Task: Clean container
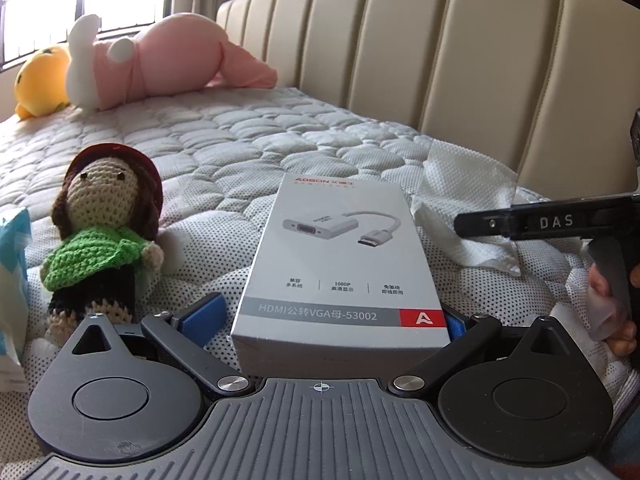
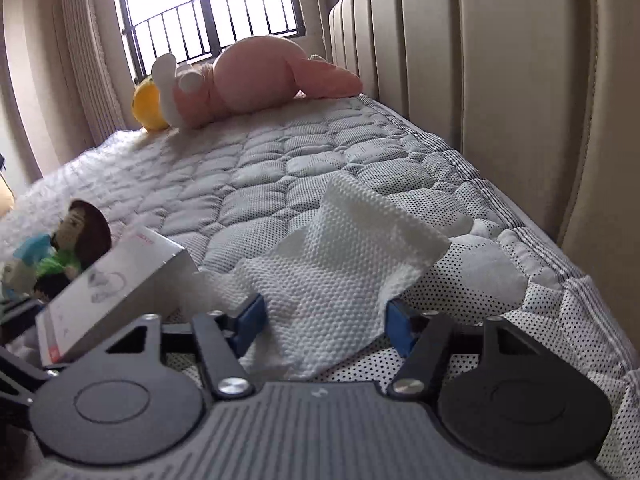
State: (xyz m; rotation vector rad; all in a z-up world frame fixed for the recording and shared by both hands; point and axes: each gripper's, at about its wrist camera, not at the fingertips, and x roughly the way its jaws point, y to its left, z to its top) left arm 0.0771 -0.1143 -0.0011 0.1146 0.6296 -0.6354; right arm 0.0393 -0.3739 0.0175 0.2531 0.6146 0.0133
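1. The grey box (image 1: pixel 340 264) lies flat on the mattress (image 1: pixel 224 148), its near end between the left tongs (image 1: pixel 332 320), jaws spread to the box's width, seemingly bracing it.
2. The right tongs (image 2: pixel 326 320) stand wide, straddling the white wipe (image 2: pixel 340 264) without pinching it.
3. Judgement: either gathering the wipe or laying it down; a firm pinch comes before any wiping.

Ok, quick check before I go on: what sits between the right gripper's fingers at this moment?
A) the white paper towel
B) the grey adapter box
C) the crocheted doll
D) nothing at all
A: in the right wrist view the white paper towel lies on the mattress between the blue pads of the right gripper, whose jaws stand wide apart; the grey adapter box sits in the left gripper instead.
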